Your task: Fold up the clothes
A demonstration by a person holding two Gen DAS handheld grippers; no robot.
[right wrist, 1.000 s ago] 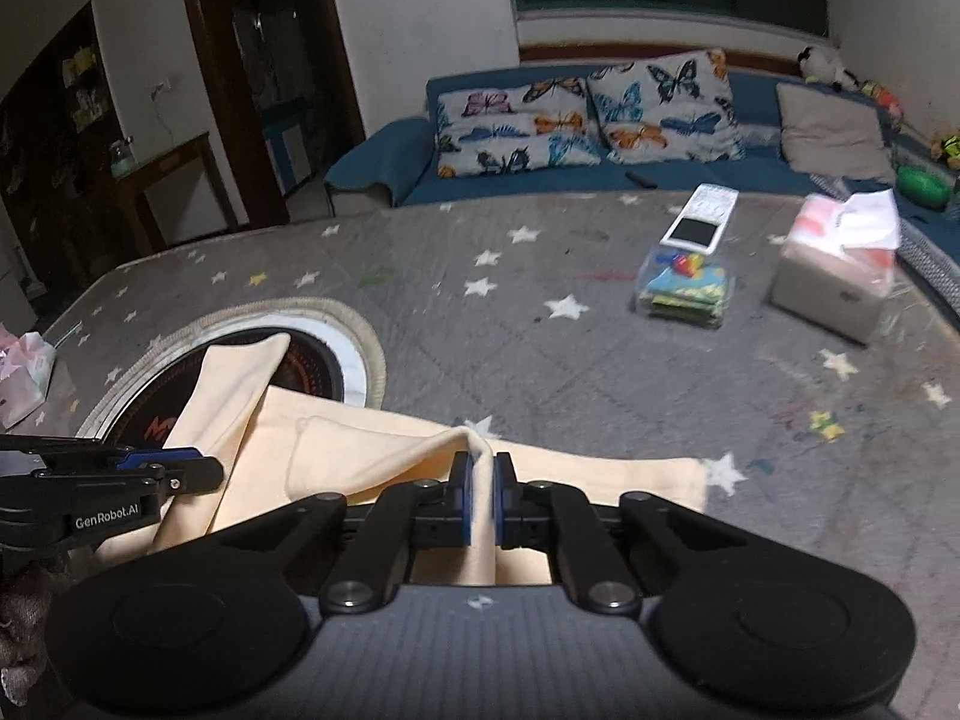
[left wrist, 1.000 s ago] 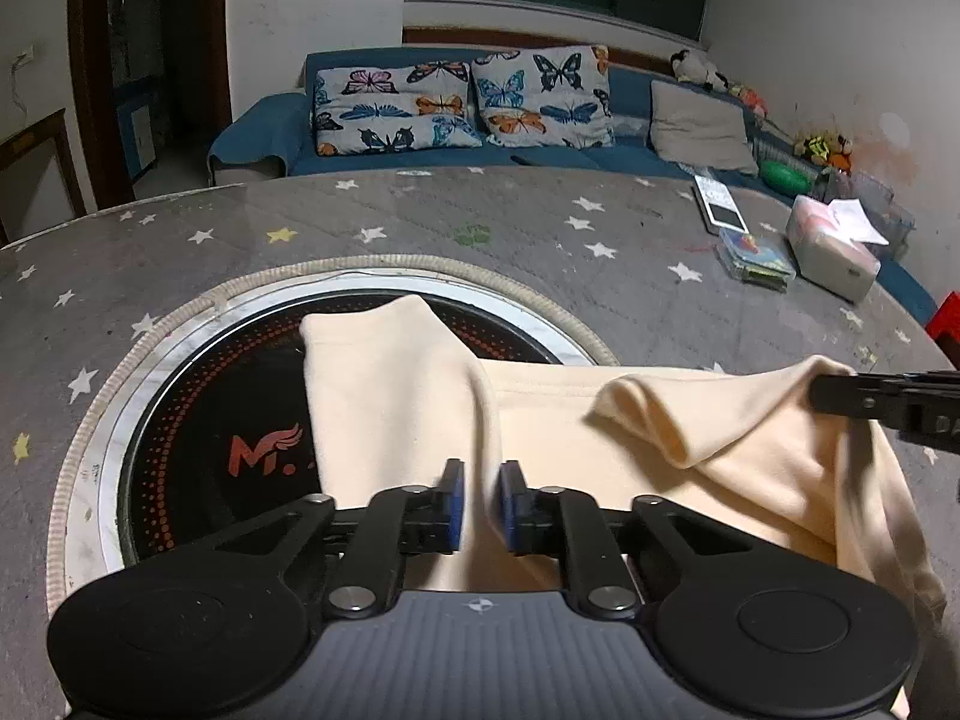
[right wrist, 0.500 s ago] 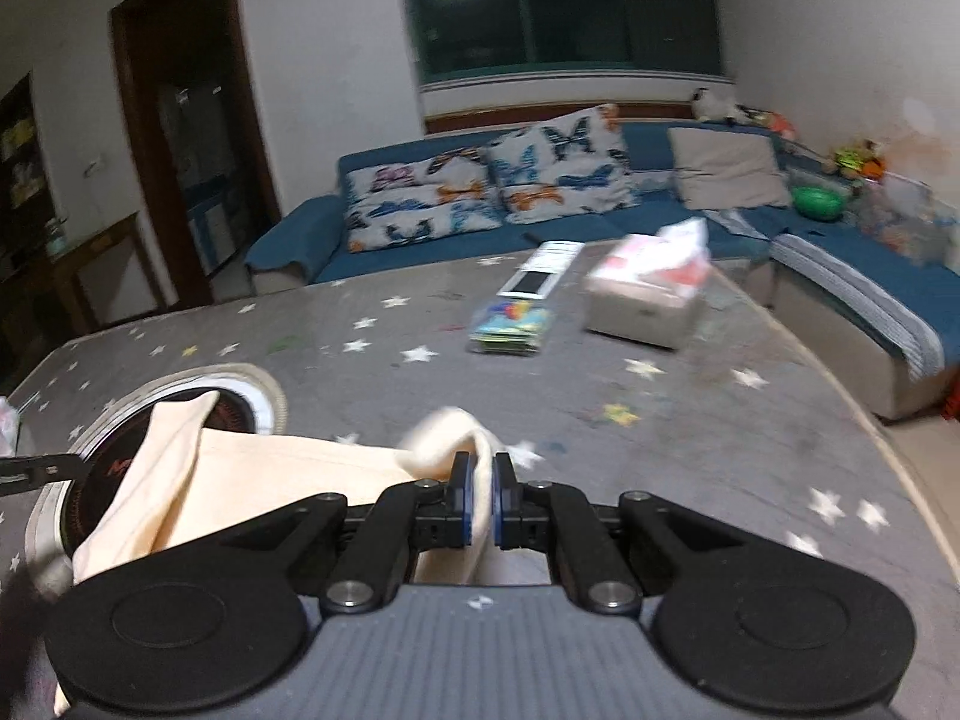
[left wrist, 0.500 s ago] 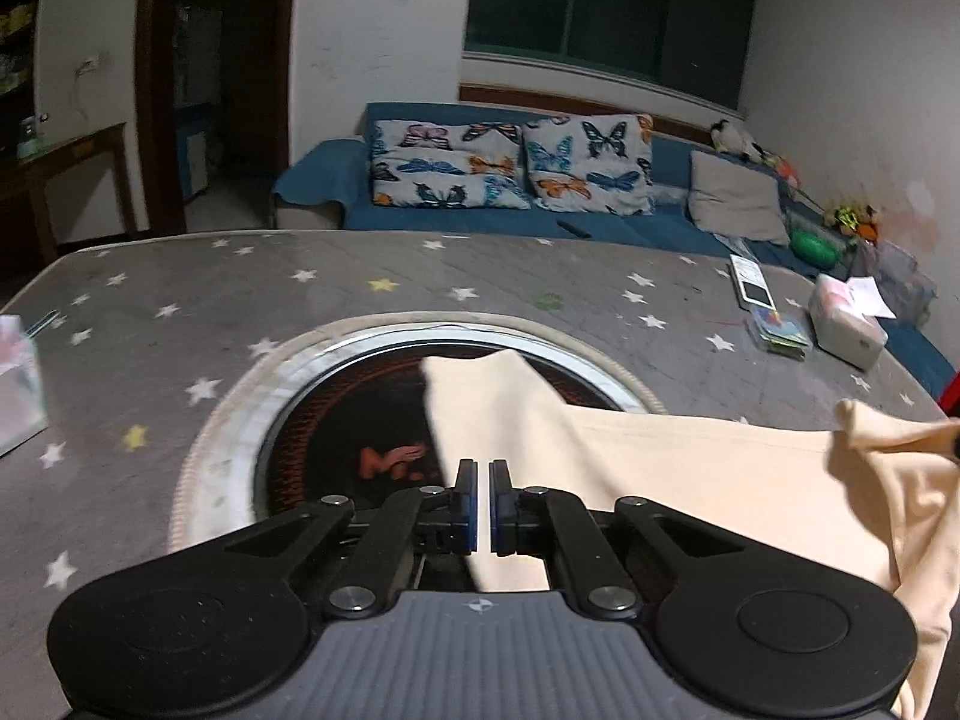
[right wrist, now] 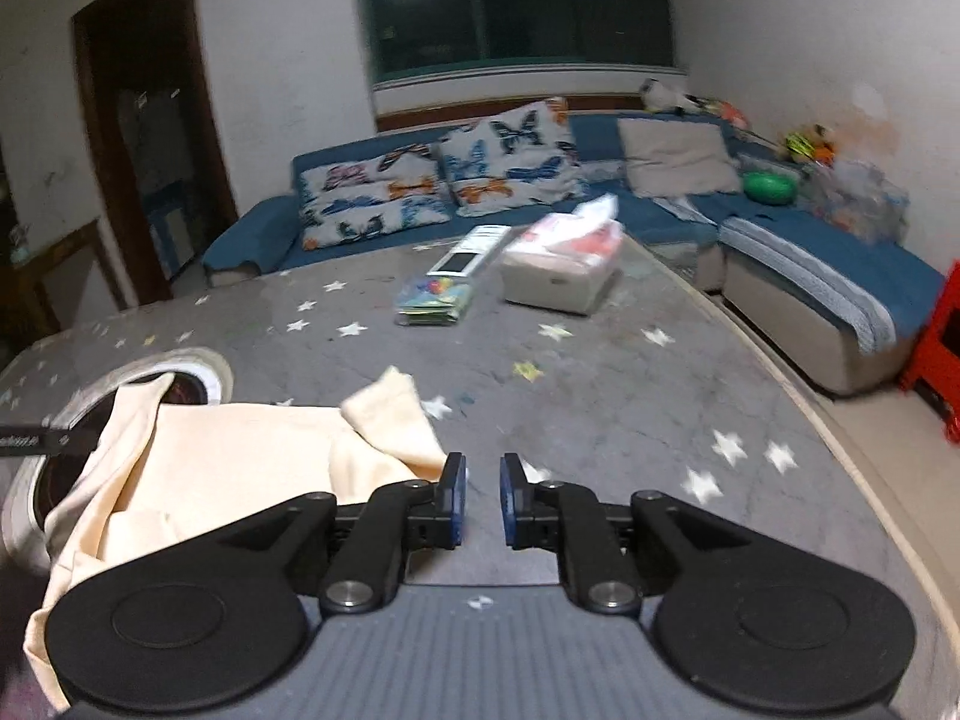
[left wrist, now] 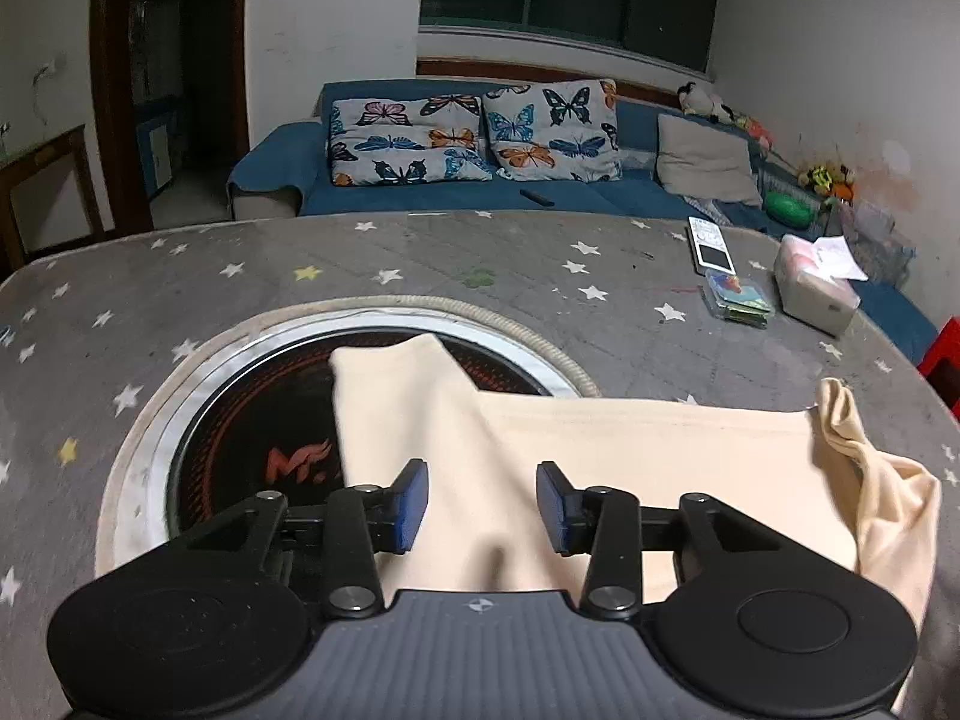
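Where the grey star-patterned surface [left wrist: 420, 258] fills the middle of both views, most of it lies bare, with open room toward the upper part of each frame and along the curved edge that runs down the right of the right wrist view. Beyond the far edge a blue sofa [left wrist: 456, 192] with butterfly cushions spans the upper centre. A round black cooktop [left wrist: 252, 420] with a pale ring sits in the lower left of the left wrist view. The cream garment [left wrist: 600, 450] lies spread flat across the lower centre there, one end draped over the cooktop, the other bunched into loose folds at the lower right, close to the near edge; in the right wrist view the garment [right wrist: 240, 456] fills the lower left. A tissue box [right wrist: 558, 270], a clear box of coloured items [right wrist: 435, 300] and a remote [right wrist: 471, 249] cluster in the upper centre of the right wrist view, well apart from the garment.

The left tool [left wrist: 481, 506] is spread wide over the cloth, released, grasping nothing. The right tool [right wrist: 482, 498] is parted narrowly, released too, its left finger just beside a cloth fold.
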